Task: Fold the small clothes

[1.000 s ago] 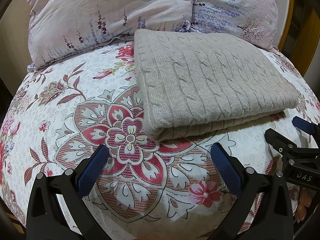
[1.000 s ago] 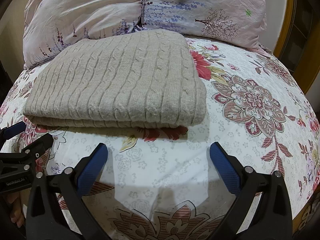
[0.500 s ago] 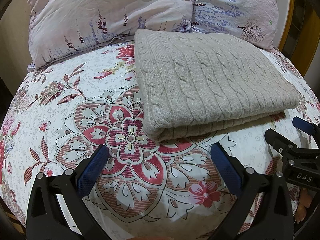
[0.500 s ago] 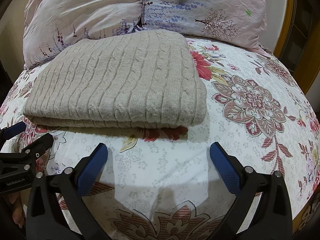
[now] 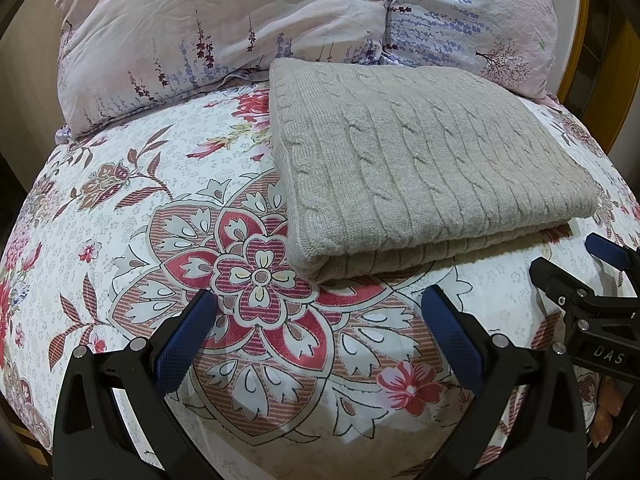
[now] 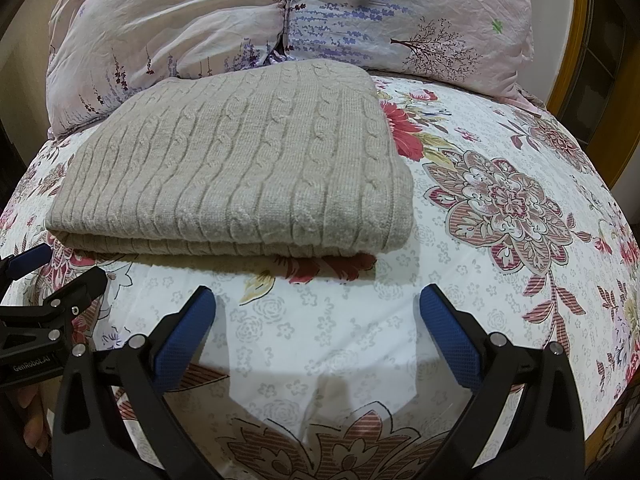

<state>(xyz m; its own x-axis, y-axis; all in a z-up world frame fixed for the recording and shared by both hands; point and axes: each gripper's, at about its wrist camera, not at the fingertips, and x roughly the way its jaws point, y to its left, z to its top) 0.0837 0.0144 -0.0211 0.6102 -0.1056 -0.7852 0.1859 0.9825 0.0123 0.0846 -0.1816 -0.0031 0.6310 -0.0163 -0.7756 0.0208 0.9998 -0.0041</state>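
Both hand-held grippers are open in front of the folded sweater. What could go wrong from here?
1. The sweater is thick and layered; a pinch at its near edge may catch only the top layer and undo the fold.
2. The left hand-held gripper and right hand-held gripper sit close together, so they could collide when reaching in.
3. The bedsheet is soft; jaws coming in low could snag it along with the knit.

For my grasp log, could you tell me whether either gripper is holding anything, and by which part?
Nothing is held: the left gripper and right gripper are both open, short of the folded sweater.
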